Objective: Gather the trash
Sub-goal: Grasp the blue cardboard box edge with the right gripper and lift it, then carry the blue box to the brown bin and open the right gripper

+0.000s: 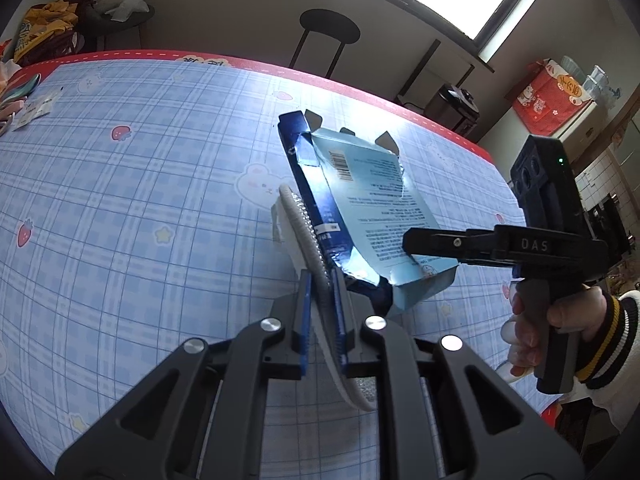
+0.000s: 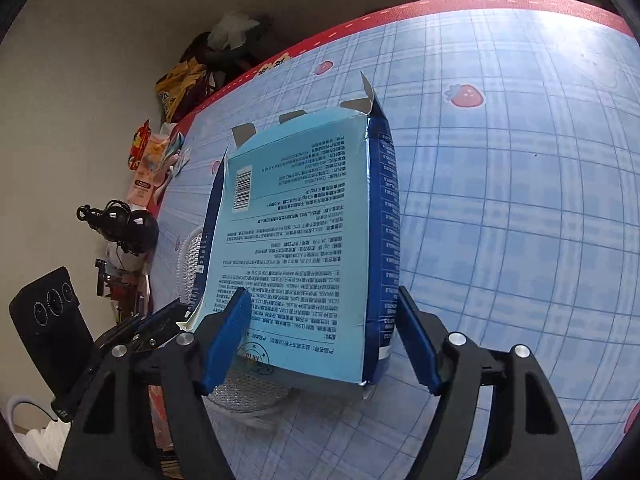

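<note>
A flattened blue carton (image 1: 360,200) with printed text and a barcode stands tilted on the table, leaning against a round white-rimmed silver plate (image 1: 298,220). My left gripper (image 1: 322,280) is shut on the plate's rim, which stands on edge between the pads. In the right wrist view my right gripper (image 2: 323,294) is open, with the carton (image 2: 300,220) between its blue pads. The left pad (image 2: 228,336) lies over the carton's face and the right pad (image 2: 416,344) stands just clear of its dark side. The plate (image 2: 248,392) shows underneath.
The table (image 1: 120,200) has a blue plaid cloth with strawberries and a red border. Small packets (image 1: 32,108) lie at its far left edge. Behind it stand a black stool (image 1: 330,26) and a small table with bags (image 1: 116,8). A person's hand (image 1: 560,320) holds the right gripper.
</note>
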